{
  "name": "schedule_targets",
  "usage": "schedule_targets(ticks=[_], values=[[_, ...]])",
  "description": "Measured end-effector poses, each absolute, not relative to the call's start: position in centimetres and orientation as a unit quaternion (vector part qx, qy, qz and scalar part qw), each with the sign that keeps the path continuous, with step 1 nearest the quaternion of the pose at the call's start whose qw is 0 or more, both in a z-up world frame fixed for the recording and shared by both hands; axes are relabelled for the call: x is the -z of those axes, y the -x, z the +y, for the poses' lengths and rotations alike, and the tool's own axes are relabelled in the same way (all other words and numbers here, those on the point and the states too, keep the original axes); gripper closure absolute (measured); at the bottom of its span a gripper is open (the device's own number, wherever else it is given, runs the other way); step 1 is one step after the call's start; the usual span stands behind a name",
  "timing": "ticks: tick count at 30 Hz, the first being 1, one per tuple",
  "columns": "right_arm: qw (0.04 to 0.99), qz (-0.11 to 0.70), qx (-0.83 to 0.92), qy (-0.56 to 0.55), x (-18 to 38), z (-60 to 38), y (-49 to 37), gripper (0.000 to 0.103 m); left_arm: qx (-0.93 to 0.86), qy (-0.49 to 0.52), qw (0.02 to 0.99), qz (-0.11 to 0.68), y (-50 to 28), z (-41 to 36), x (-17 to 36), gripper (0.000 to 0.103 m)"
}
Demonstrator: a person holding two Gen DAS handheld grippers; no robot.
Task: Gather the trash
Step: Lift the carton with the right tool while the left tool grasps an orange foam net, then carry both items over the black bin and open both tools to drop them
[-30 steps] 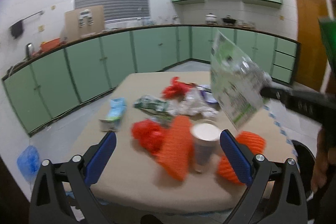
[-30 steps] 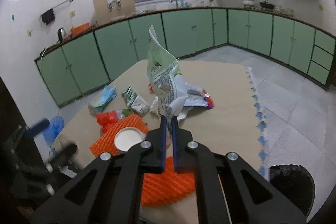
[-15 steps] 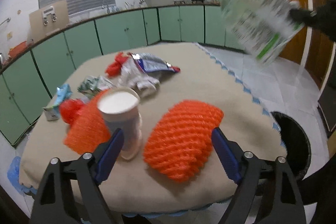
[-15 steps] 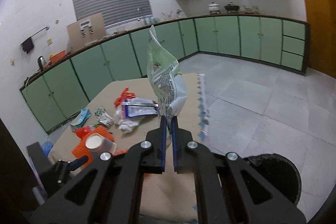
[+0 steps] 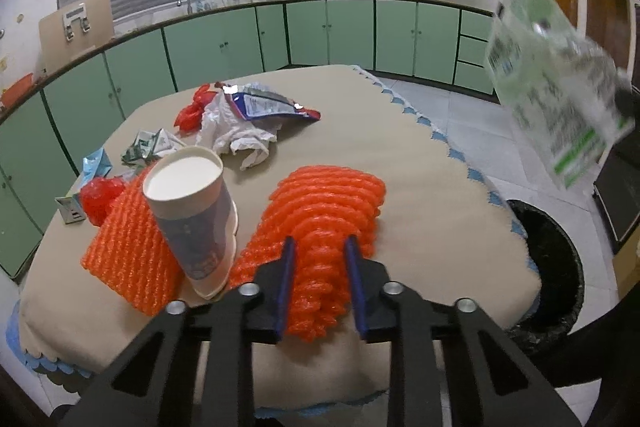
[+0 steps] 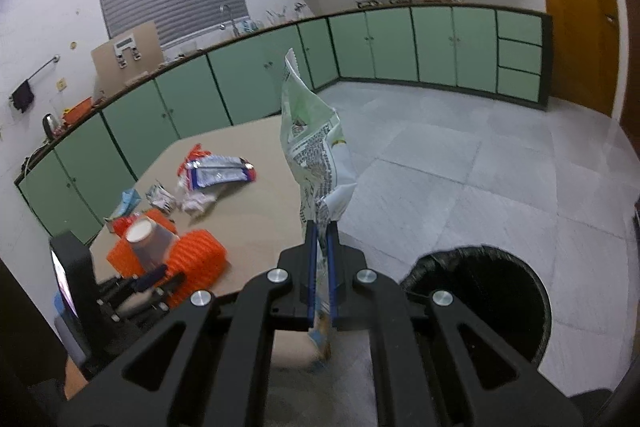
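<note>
Left gripper (image 5: 320, 247) low over the near edge of the counter (image 5: 400, 163), blue-padded jaws just drawn in and now pinching a ridge of the near orange foam net (image 5: 328, 203); soft ribbed mesh, bunched up between the pads. Beside it on the left, touching or nearly so, a tall paper cup (image 5: 192, 211), tilted, white inside, printed wall, leaning against a second orange foam net (image 5: 132, 255). Behind that, a crumpled red plastic bag (image 5: 98, 193), a small light-blue carton (image 5: 94, 167) and a torn green-printed wrapper (image 5: 150, 145). Farther back, a wrinkled white plastic bag (image 5: 240, 135) under a glossy blue-and-red snack packet (image 5: 268, 105). Counter covered in beige cloth with a blue scalloped trim.

Right gripper (image 6: 321, 227) clenched on the lower end of a crinkled green-and-white printed wrapper (image 6: 316, 143), thin film standing up from the jaws, its tail hanging below them. Held off the counter's right edge, above the tiled floor (image 6: 460, 163). Round bin (image 6: 480, 291) with a black liner just right of the jaws and lower, at the corner of the counter.
</note>
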State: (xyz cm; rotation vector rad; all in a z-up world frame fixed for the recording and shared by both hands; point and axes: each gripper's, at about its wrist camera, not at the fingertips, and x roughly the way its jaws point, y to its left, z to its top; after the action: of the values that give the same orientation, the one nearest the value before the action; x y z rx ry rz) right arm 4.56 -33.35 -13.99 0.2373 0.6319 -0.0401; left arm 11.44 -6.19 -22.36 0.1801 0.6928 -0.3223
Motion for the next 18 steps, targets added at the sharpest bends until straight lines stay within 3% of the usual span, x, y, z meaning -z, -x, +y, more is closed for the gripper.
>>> schedule_targets(ticks=[18], values=[[0.925, 0.329, 0.095, -0.163, 17.2, -40.8, 0.7, 0.099, 0.225, -0.091, 0.926, 0.288, -8.2, -11.6, 15.3, 0.087]])
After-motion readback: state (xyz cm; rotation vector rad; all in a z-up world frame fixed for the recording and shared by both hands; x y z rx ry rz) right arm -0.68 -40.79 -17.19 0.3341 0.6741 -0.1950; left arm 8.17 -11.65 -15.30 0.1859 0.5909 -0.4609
